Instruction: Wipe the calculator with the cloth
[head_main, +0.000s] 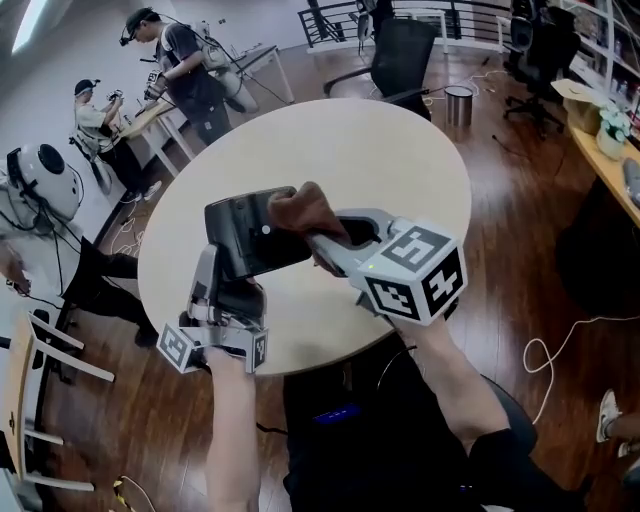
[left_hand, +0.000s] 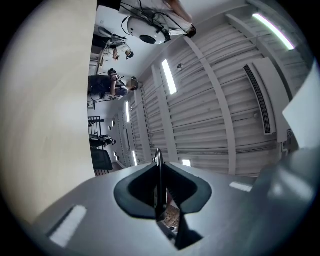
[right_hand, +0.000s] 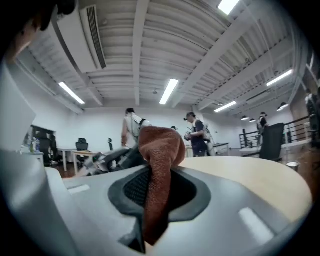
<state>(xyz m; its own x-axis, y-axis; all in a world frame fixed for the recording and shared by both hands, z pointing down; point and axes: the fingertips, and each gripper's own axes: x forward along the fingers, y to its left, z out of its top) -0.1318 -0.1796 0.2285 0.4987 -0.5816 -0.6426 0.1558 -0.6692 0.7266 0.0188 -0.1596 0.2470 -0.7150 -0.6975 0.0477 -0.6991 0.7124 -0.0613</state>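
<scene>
Calculator is lifted above the round table in the head view. Its lower edge sits in the closed jaws of the left gripper, and the right gripper presses a brown cloth on its upper right corner. Wiping seems under way, with most of the dark glossy side probably left to do. In the left gripper view, the jaws pinch the thin calculator edge-on. In the right gripper view, the cloth is clamped between the jaws and bulges past their tips.

Grey left gripper, grey right gripper, black-and-white marker cubes, dark clothing.
</scene>
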